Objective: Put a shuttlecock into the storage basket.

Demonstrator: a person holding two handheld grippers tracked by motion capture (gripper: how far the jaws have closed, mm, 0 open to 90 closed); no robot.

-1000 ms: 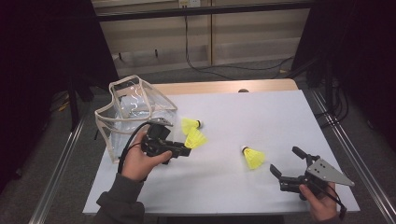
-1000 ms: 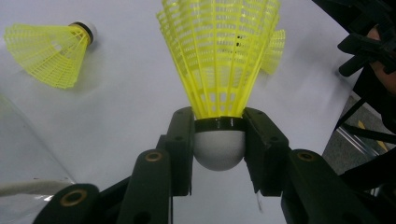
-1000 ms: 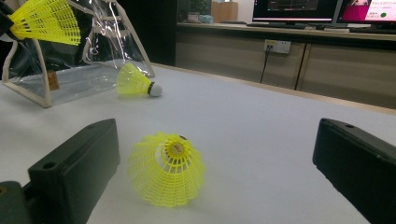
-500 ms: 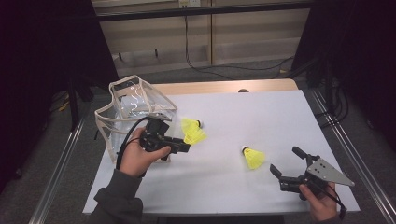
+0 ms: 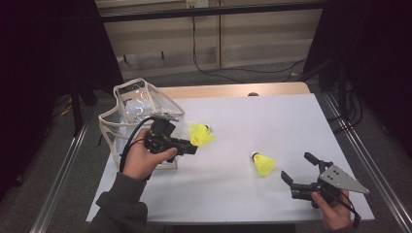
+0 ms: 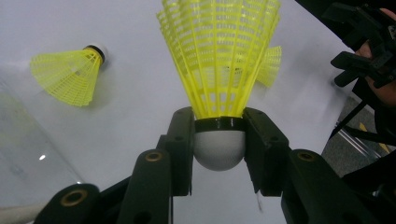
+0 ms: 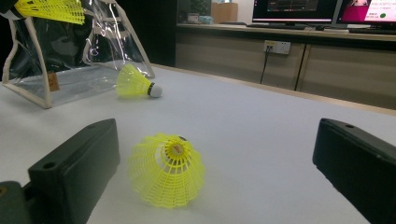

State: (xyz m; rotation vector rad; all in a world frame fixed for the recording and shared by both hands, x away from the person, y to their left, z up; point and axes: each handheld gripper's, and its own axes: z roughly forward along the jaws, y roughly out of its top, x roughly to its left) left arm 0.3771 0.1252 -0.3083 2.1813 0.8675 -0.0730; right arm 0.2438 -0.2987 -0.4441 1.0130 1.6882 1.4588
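At 9 o'clock on the table (image 5: pixel 272 116), left gripper (image 6: pixel 218 140) has its jaws clamped on the white cork of a yellow shuttlecock (image 6: pixel 219 60), skirt pointing away, apparently lifted just beside the clear bag (image 5: pixel 131 114). Second shuttlecock (image 5: pixel 206 130) lies right behind it. Third shuttlecock (image 7: pixel 166 169) sits mid-table at 5 o'clock. Right gripper (image 5: pixel 297 168) near it, jaws wide apart, holding nothing.
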